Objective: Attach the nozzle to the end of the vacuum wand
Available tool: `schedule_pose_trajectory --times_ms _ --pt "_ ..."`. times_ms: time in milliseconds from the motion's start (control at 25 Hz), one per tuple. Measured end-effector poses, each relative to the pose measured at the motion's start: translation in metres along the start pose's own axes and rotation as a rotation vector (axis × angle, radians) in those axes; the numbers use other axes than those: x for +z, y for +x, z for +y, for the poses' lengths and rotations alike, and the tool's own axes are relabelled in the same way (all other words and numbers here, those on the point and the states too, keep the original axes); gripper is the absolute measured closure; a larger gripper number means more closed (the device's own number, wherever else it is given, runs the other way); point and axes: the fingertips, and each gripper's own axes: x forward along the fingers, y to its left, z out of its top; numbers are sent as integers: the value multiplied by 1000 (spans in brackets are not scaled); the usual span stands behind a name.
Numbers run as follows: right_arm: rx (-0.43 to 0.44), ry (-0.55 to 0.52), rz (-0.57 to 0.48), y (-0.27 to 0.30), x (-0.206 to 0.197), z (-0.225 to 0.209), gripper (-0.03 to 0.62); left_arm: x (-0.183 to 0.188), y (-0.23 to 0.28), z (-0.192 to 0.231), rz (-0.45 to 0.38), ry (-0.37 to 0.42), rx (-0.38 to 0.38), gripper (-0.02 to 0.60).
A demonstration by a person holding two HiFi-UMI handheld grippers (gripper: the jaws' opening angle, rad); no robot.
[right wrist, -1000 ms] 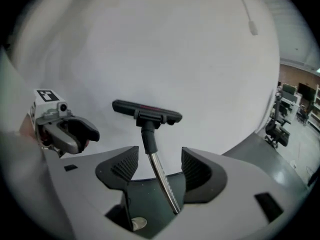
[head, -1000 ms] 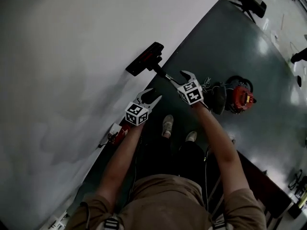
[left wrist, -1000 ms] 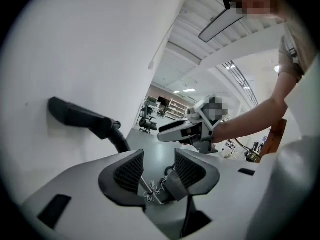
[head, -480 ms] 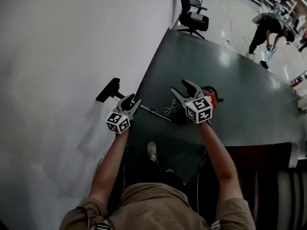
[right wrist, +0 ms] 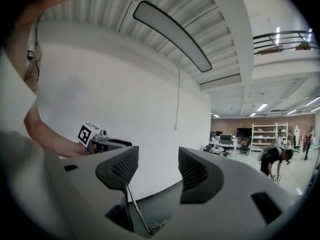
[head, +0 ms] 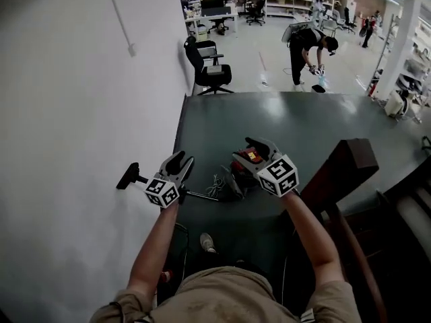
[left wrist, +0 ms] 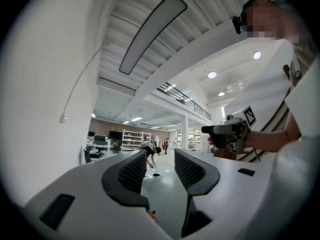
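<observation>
The black floor nozzle lies against the white wall, with the thin metal wand running from it toward the red and black vacuum body on the dark floor. My left gripper hovers open over the wand, holding nothing. My right gripper hangs open above the vacuum body, also empty. In the left gripper view the left gripper has its jaws apart, facing the room. In the right gripper view the right gripper is spread too, with the wand far below it.
A coiled cable lies beside the vacuum body. A dark wooden rail rises at the right. An office chair stands by the wall at the back. A person bends over farther off.
The head view has tilted up from the floor to the room. Both grippers have lifted and stayed open. The nozzle and wand now sit lower left in view.
</observation>
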Motion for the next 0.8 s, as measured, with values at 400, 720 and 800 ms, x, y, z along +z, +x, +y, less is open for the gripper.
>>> schedule_pose_trajectory --times_ms 400,720,800 --pt "-190 138 28 -143 -61 -26 339 -12 -31 -78 47 97 -122 397" --pt "-369 155 183 -188 -147 -13 437 -102 -61 -87 178 9 -178 397" --pt "-392 137 170 -188 -147 1 454 -115 -63 -91 185 -18 -193 397"
